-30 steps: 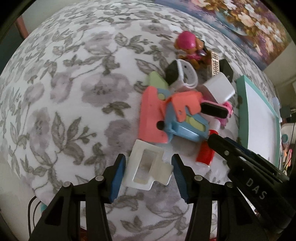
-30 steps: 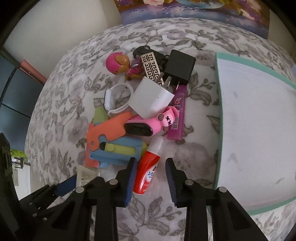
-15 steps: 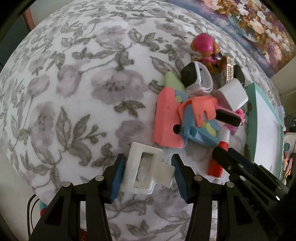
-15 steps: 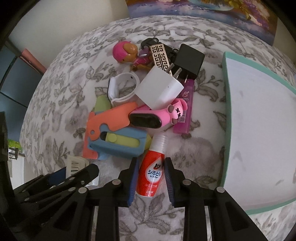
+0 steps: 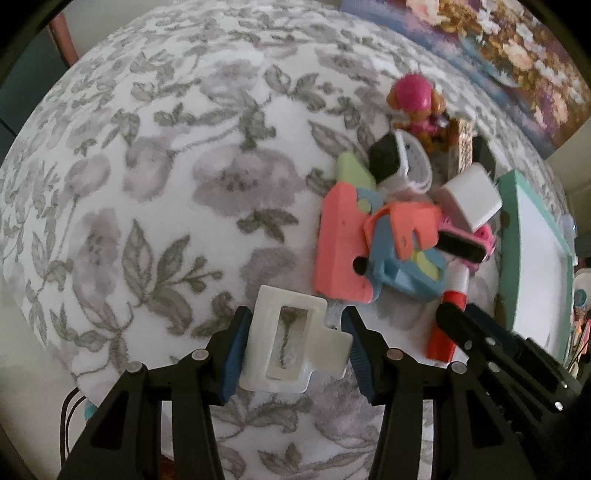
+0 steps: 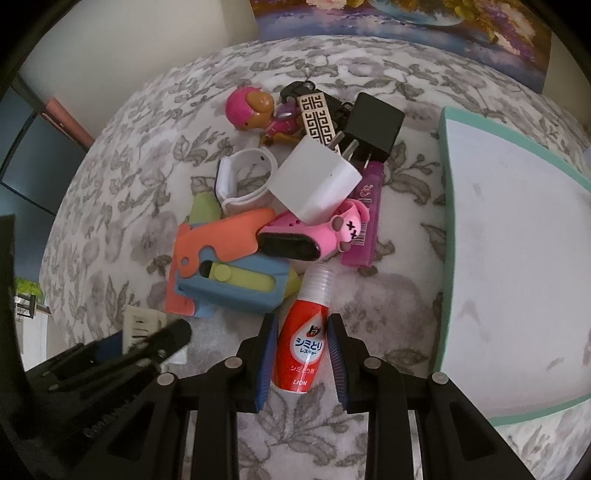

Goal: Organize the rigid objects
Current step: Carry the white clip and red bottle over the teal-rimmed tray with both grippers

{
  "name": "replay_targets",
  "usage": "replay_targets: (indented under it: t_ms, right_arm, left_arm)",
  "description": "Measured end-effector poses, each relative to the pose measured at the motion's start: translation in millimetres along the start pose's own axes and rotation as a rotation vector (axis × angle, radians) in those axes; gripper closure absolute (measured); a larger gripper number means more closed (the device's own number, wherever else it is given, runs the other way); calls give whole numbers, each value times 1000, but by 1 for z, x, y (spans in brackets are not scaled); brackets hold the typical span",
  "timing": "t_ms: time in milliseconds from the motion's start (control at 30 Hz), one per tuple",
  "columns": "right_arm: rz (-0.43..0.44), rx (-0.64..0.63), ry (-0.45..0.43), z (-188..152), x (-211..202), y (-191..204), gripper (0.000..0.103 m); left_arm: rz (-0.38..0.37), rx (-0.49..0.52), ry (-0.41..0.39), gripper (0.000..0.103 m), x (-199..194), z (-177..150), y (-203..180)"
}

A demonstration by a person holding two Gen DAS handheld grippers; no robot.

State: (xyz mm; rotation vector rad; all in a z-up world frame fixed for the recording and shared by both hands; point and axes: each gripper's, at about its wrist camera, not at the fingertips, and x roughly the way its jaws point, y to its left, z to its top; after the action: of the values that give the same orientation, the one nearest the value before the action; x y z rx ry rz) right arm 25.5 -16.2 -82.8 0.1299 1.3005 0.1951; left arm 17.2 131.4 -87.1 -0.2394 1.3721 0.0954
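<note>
A pile of small items lies on a floral cloth. My left gripper point(image 5: 295, 332) is shut on a white plastic bracket point(image 5: 291, 343), held just above the cloth. My right gripper point(image 6: 301, 350) is shut on a red stain-remover bottle point(image 6: 304, 339) with a clear cap. The bottle point(image 5: 448, 317) also shows in the left wrist view. Behind it lie an orange and blue toy gun point(image 6: 225, 266), a pink band point(image 6: 306, 236), a white charger point(image 6: 317, 181), a black charger point(image 6: 373, 122), a white watch point(image 6: 243, 177) and a pink-helmeted figure point(image 6: 255, 110).
A white tray with a teal rim point(image 6: 445, 206) stands at the right; it also shows in the left wrist view point(image 5: 506, 236). A purple lighter point(image 6: 364, 218) and a patterned lighter point(image 6: 319, 118) lie in the pile. A flower painting point(image 6: 406, 18) leans at the back.
Both grippers have pulled back and lifted from the pile. The right gripper closed on the red bottle and drew it out. The left gripper raised the white bracket.
</note>
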Motion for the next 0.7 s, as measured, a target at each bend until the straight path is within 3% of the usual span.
replay_targets:
  t_ms: [400, 700]
  right_arm:
    - [77, 63, -69, -1, -34, -16, 75]
    - [104, 95, -134, 1, -57, -28, 75]
  left_arm:
    - [-16, -5, -157, 51, -47, 4, -6]
    - [-18, 2, -217, 51, -72, -2, -10]
